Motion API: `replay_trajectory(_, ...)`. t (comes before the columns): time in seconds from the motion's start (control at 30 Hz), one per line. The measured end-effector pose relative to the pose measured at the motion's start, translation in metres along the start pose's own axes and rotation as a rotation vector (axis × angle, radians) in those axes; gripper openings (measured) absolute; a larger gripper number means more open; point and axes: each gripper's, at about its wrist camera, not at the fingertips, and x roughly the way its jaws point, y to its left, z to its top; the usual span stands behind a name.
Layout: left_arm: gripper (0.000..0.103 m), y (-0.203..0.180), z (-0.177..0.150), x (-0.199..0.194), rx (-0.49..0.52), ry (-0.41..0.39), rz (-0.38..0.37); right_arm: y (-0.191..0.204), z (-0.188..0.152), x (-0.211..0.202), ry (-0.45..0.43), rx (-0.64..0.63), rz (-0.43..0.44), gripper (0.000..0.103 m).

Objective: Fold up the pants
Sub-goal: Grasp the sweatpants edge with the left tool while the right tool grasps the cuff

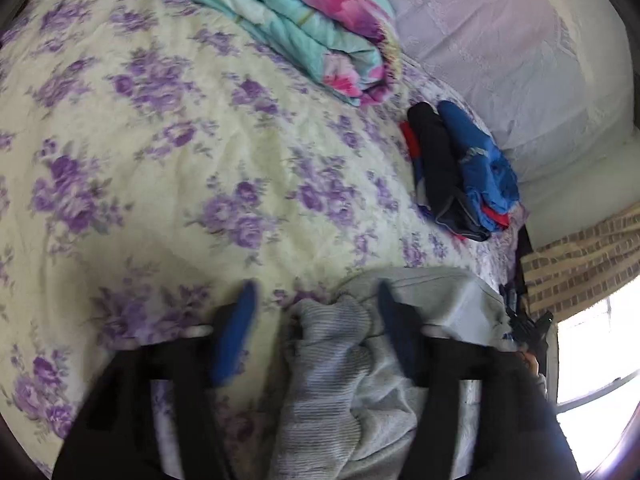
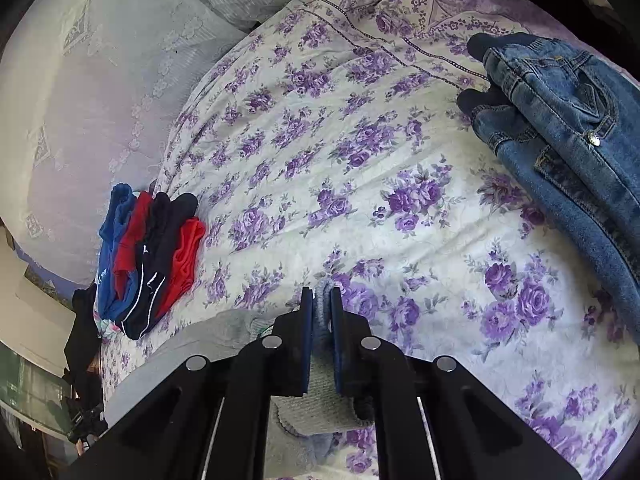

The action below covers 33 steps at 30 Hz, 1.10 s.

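Note:
Grey sweatpants [image 1: 440, 300] lie on the floral bedspread [image 1: 140, 140] at the near edge. In the left wrist view their ribbed cuff [image 1: 328, 344] bunches up between the blue pads of my left gripper [image 1: 317, 296], which stands open; neither pad presses on the cloth. In the right wrist view my right gripper [image 2: 322, 296] is shut on a ribbed grey end of the sweatpants [image 2: 320, 408], pinched tight between its pads. The rest of the grey cloth [image 2: 192, 344] spreads to the left under the gripper's frame.
A pile of blue, black and red garments [image 1: 460, 168] [image 2: 152, 256] sits near the pale pillow [image 1: 500, 40] [image 2: 80, 100]. A folded teal and pink quilt [image 1: 304, 28] lies at the far side. Blue jeans [image 2: 572, 128] lie at the right.

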Motion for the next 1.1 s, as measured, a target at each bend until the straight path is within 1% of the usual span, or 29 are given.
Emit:
replay_trajectory(0.03,0.069,0.002,-0.001,0.002,-0.003,0.016,-0.012,-0.001,-0.001,0.000,0.000,0.004,0.000,0.008)
replay_trajectory(0.1,0.051,0.002,-0.002,0.009,-0.011,0.064,-0.072,-0.003,-0.001,0.003,0.003,0.014,-0.001,0.008)
replay_trajectory(0.13,0.040,-0.001,-0.003,0.013,-0.006,0.090,-0.090,-0.004,-0.002,0.005,0.007,0.018,-0.005,0.008)
replay_trajectory(0.2,0.039,-0.009,-0.006,0.016,0.035,0.094,-0.047,-0.005,-0.002,0.007,0.012,0.025,-0.008,0.008)
replay_trajectory(0.23,0.037,-0.012,-0.007,0.017,0.054,0.103,-0.028,-0.006,-0.002,0.008,0.013,0.028,-0.006,0.008)
replay_trajectory(0.3,0.031,-0.010,-0.009,0.016,0.056,0.106,-0.026,-0.006,-0.002,0.009,0.014,0.025,-0.008,0.008)
replay_trajectory(0.37,0.016,-0.007,-0.010,0.009,0.045,0.083,-0.033,-0.006,-0.003,0.008,0.007,0.025,-0.011,0.008)
replay_trajectory(0.43,0.011,-0.011,-0.013,-0.002,0.050,0.037,-0.042,-0.002,-0.004,0.003,-0.008,0.012,-0.016,0.008)
replay_trajectory(0.53,0.009,-0.030,-0.017,-0.023,0.099,-0.046,-0.054,0.008,-0.005,-0.012,-0.051,-0.002,-0.009,0.006)
replay_trajectory(0.63,0.008,-0.046,-0.020,-0.048,0.130,-0.104,-0.099,0.022,-0.004,-0.041,-0.101,-0.021,0.028,0.005)
replay_trajectory(0.73,0.008,-0.061,-0.034,-0.076,0.173,-0.146,-0.145,0.030,-0.013,-0.078,-0.145,-0.042,0.080,0.004)
replay_trajectory(0.8,0.008,-0.064,-0.050,-0.095,0.206,-0.172,-0.178,0.030,-0.031,-0.113,-0.182,-0.068,0.137,0.004)
replay_trajectory(0.83,0.008,-0.066,-0.058,-0.103,0.216,-0.184,-0.189,0.027,-0.045,-0.134,-0.200,-0.085,0.161,0.004)
replay_trajectory(0.9,0.008,-0.055,-0.080,-0.120,0.211,-0.201,-0.239,0.012,-0.075,-0.165,-0.221,-0.085,0.189,0.004)
replay_trajectory(0.97,0.008,-0.037,-0.103,-0.128,0.184,-0.200,-0.262,-0.012,-0.113,-0.193,-0.231,-0.081,0.207,0.004)
replay_trajectory(1.03,0.008,-0.012,-0.127,-0.130,0.135,-0.187,-0.286,-0.040,-0.153,-0.216,-0.241,-0.051,0.213,0.004)
replay_trajectory(1.07,0.005,0.002,-0.141,-0.131,0.106,-0.181,-0.291,-0.058,-0.176,-0.225,-0.238,-0.031,0.208,0.004)
replay_trajectory(1.1,0.005,0.013,-0.150,-0.131,0.086,-0.180,-0.295,-0.071,-0.194,-0.230,-0.236,-0.017,0.195,0.004)
